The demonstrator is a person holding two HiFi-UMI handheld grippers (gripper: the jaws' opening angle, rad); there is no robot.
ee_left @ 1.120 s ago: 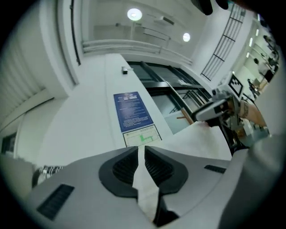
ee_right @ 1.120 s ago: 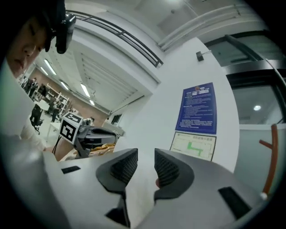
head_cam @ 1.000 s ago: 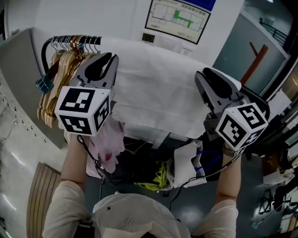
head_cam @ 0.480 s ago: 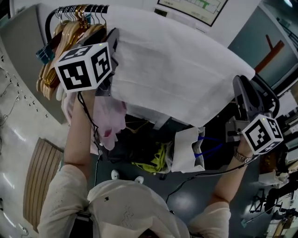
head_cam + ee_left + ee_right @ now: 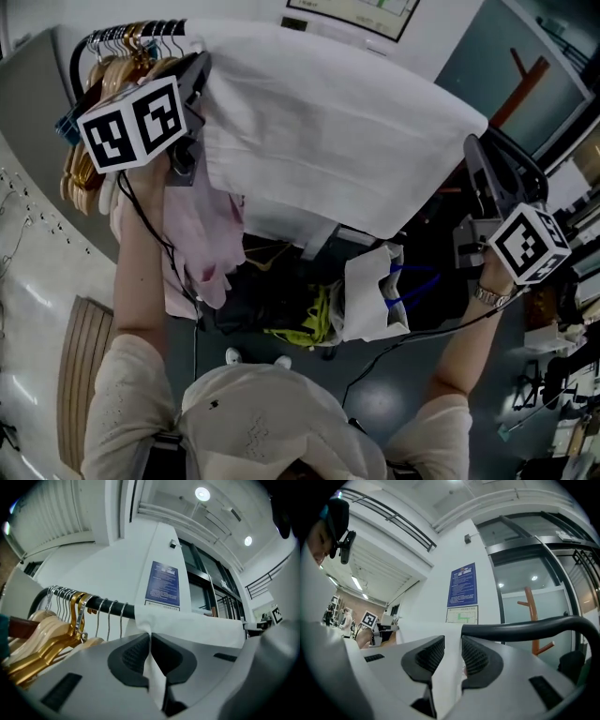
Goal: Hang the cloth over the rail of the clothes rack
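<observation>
Cloth (image 5: 328, 141) lies draped over the rail (image 5: 116, 607); my left gripper (image 5: 151, 641) has just closed on its edge near the rail's left end, and my right gripper (image 5: 453, 641) pinches it near the right end; next I'd level it, then release

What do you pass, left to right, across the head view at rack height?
Bunch of wooden and gold clothes hangers → left gripper, its jaws having just been closing, now pinching the next item's edge → wide white cloth draped over the rack → right gripper, shut on that cloth's far end.
</observation>
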